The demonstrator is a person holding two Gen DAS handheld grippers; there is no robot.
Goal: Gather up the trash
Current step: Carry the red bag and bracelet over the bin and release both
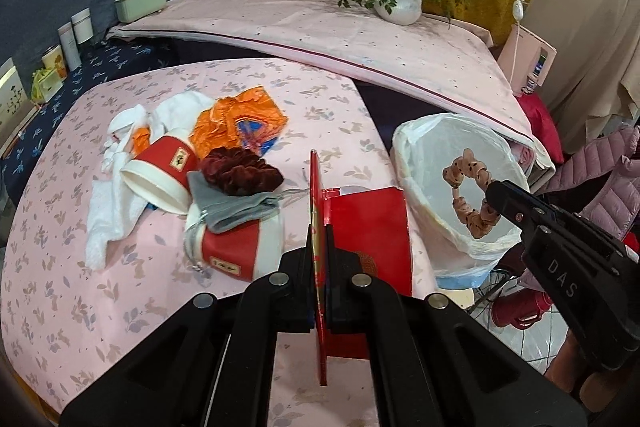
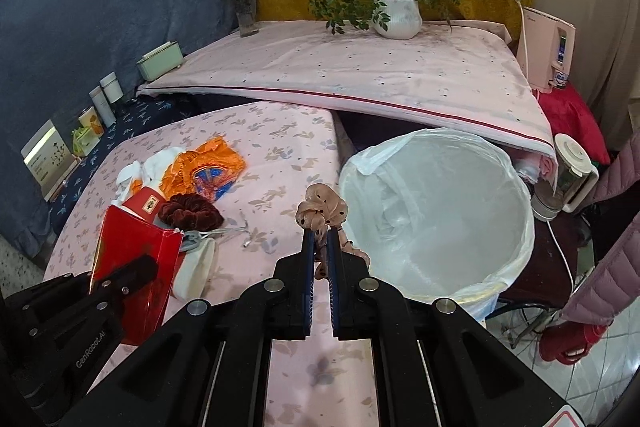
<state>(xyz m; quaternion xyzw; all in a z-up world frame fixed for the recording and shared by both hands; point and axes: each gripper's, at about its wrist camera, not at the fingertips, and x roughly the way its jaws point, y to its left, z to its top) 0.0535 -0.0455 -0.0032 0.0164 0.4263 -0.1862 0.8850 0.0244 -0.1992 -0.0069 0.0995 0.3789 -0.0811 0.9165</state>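
My right gripper (image 2: 320, 239) pinches the pink scrunchie (image 2: 322, 209) and my left gripper (image 1: 319, 247) pinches the red card (image 1: 370, 227), and letting go too early would drop them beside the bin (image 2: 516, 247).

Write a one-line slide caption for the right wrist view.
Right gripper pinches a pink dotted scrunchie beside the lined trash bin; left gripper holds a red envelope.

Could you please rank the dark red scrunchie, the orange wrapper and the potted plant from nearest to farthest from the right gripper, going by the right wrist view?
1. Dark red scrunchie, on the pink table to the left of the right gripper.
2. Orange wrapper, just beyond the scrunchie, farther left and back.
3. Potted plant, at the back on the raised surface by the yellow wall.
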